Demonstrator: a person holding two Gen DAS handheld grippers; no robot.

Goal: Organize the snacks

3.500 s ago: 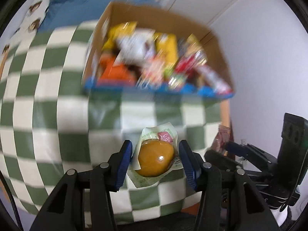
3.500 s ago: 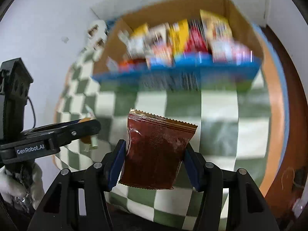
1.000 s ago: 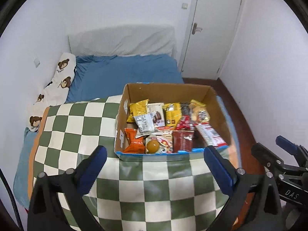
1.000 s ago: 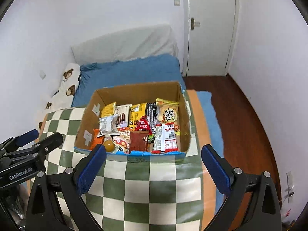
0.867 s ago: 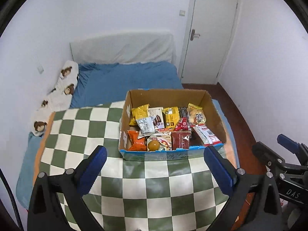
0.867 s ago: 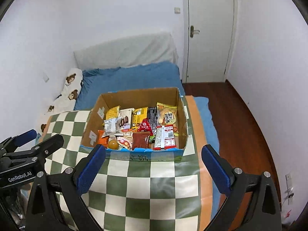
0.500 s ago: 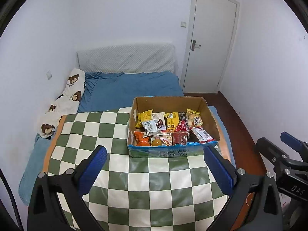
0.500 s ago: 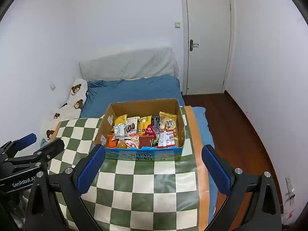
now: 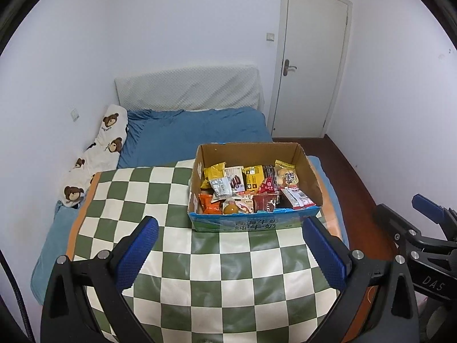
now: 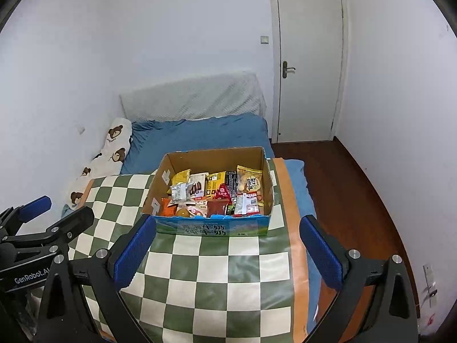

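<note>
One cardboard box (image 9: 310, 180), one checkered cloth (image 9: 171, 200), two grippers, roughly a dozen snack packets.

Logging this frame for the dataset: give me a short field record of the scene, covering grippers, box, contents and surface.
left gripper: open, empty, held back from the box
right gripper: open, empty, held back from the box
cardboard box: open top, sits on the checkered cloth toward its far right part
contents: many snack packets, among them an orange packet, a dark red packet and a round bun in its wrapper along the near wall
loose snacks on cloth: none visible
background: blue bed, closed white door
</note>
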